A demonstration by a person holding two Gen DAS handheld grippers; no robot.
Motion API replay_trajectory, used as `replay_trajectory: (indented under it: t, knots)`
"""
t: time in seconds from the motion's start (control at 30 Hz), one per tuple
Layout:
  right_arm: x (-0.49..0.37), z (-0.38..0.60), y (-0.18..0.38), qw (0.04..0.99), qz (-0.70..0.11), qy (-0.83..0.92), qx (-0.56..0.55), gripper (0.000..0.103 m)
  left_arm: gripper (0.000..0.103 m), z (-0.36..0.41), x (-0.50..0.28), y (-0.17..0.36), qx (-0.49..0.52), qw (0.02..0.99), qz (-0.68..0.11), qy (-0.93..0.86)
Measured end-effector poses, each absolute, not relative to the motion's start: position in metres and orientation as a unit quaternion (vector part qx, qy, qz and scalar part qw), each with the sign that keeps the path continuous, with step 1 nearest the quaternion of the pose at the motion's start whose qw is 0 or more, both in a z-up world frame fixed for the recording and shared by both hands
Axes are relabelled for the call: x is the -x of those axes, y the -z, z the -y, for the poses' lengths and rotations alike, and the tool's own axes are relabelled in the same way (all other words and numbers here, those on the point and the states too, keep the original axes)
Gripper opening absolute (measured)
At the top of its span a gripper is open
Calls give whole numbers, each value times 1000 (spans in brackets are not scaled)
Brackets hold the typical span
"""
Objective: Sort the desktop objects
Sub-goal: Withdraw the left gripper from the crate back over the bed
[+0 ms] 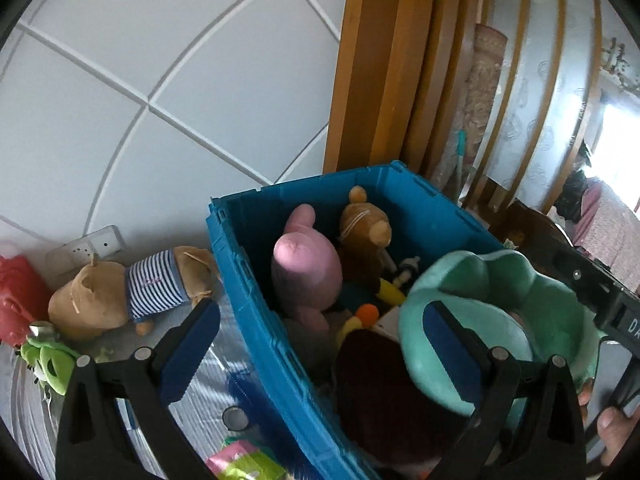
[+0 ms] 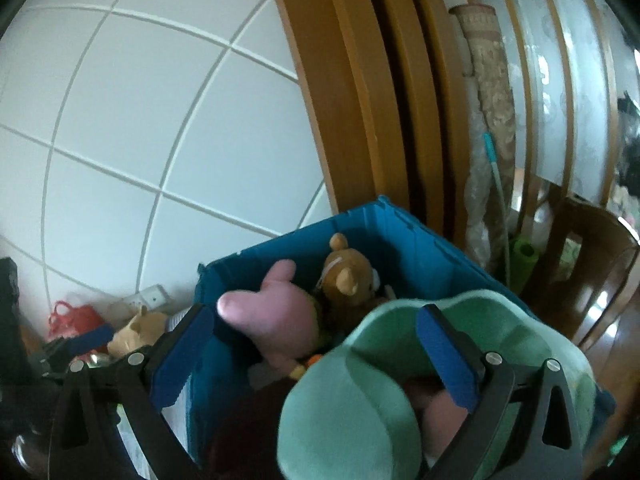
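I see mint green plush seat (image 1: 472, 300) w/ scalloped rim atop blue bin (image 1: 256, 300); both grippers' jaws released

- Bin (image 1: 256, 280) standing against the tiled wall (image 1: 160, 80), door frame (image 1: 380, 80) just behind its far corner.
- Inside the bin: 2 plush toys upright at the far end, pig (image 1: 306, 264) left of bear (image 1: 362, 232); small toys (image 1: 390, 290) low between them and the near end.
- At the bin's near right: cushion (image 1: 472, 320), partly over the rim.
- Left of the bin, on the table (image 1: 208, 392): striped plush (image 1: 132, 292) lying on its side, frog toy (image 1: 50, 360) in front of it, bag (image 1: 18, 300) further left.
- Wall socket (image 1: 90, 246) behind the striped plush.
- Chair (image 2: 592, 264) right of the bin.
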State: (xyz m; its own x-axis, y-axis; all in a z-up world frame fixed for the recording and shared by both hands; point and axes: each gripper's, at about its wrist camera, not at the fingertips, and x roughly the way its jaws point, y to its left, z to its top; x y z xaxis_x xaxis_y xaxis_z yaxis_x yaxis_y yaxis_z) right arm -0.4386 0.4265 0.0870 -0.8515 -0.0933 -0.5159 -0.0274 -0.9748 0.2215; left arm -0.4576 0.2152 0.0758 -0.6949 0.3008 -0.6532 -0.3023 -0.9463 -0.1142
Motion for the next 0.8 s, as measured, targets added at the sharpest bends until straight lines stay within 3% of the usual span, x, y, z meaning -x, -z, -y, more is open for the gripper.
replay_trajectory:
  t: [0.47, 0.8]
  knots:
    - [284, -370, -86, -12, 76, 970, -229, 103, 103, -160, 326, -66, 313, 173, -1, -934]
    - [224, -361, -78, 3, 38, 981, -190, 103, 103, -150, 252, -58, 283, 115, 0, -952]
